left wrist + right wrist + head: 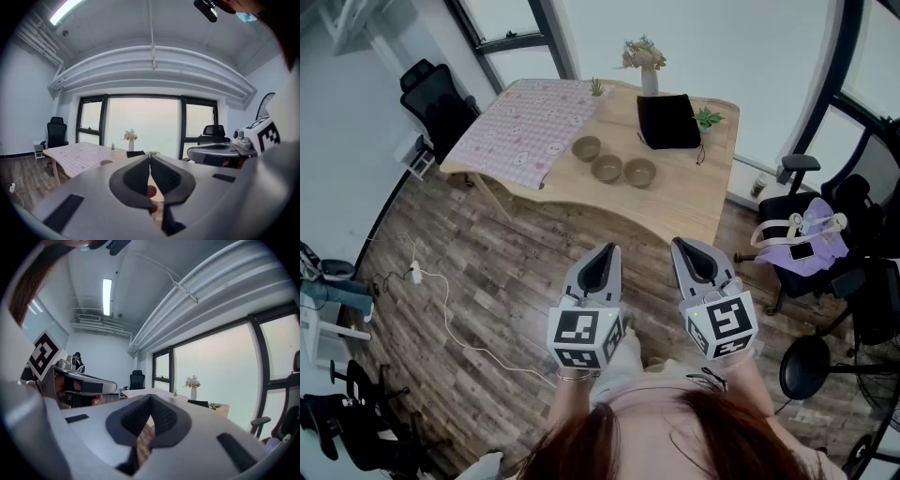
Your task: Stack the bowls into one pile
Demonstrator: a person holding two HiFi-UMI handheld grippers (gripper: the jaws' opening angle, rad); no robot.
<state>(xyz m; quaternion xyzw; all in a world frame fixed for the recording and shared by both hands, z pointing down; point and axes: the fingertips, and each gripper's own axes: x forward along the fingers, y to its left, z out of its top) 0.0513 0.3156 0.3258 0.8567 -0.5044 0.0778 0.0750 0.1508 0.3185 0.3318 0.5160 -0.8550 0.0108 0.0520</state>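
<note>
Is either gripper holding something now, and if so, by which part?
Nothing is held. The left gripper and right gripper both have their jaws together and empty; the three bowls sit unstacked on the table.

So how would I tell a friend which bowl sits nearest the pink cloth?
Find the wooden table by the windows; three brown bowls stand in a row on it. Yours is the end bowl, right beside the pink patterned cloth; the middle bowl and third bowl sit farther along the bare wood.

Matt wooden table (680, 204) (cloth (525, 131) likewise matt)
</note>
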